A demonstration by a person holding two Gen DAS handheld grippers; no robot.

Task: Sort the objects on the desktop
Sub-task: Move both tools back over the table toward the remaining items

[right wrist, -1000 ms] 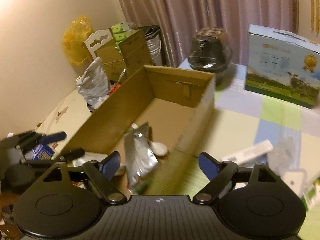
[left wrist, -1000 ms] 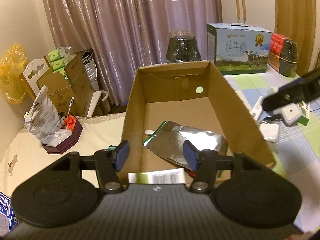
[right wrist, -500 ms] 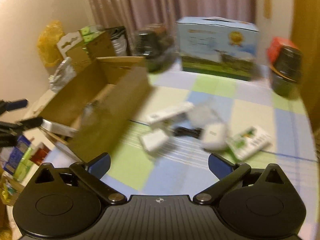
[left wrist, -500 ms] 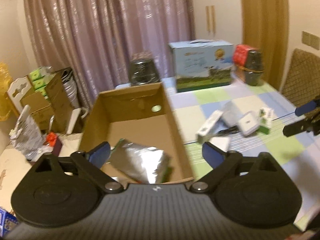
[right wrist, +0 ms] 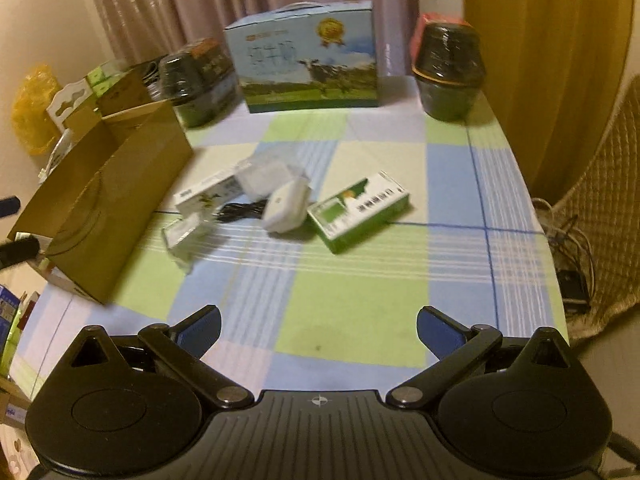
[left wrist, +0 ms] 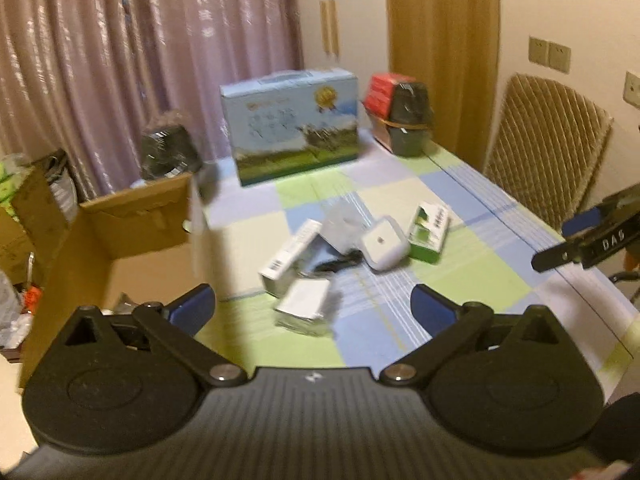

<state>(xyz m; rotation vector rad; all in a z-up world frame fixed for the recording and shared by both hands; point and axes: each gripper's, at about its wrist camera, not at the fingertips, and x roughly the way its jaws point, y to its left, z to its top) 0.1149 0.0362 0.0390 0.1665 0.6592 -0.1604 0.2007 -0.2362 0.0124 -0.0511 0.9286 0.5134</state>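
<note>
Desktop objects yet to be sorted lie in a loose cluster mid-way up the checked surface, and both tongs now face them. A second ago both hung over the open cardboard box, the left tongs half closed around a small barcoded carton. Now they have swung away and their jaws are opening with nothing between them, so I judge that carton dropped off in the box and a fresh pick beginning. The right tongs stand fully wide and empty too. In the left view they also show at the right edge, where a strip reads "DAS". Nearest the left tongs is a clear-wrapped white packet. Just beyond it come a long white carton with a barcode on its end, a black cable and a rounded white adapter. A green-and-white carton touches the adapter, and its white lettering is too blurred to read. The cardboard box sits at the surface's left edge, apart from the cluster. Farthest back stand two dark wrapped pots and a blue milk case with a cow picture and a gold medal, its characters illegible.
</note>
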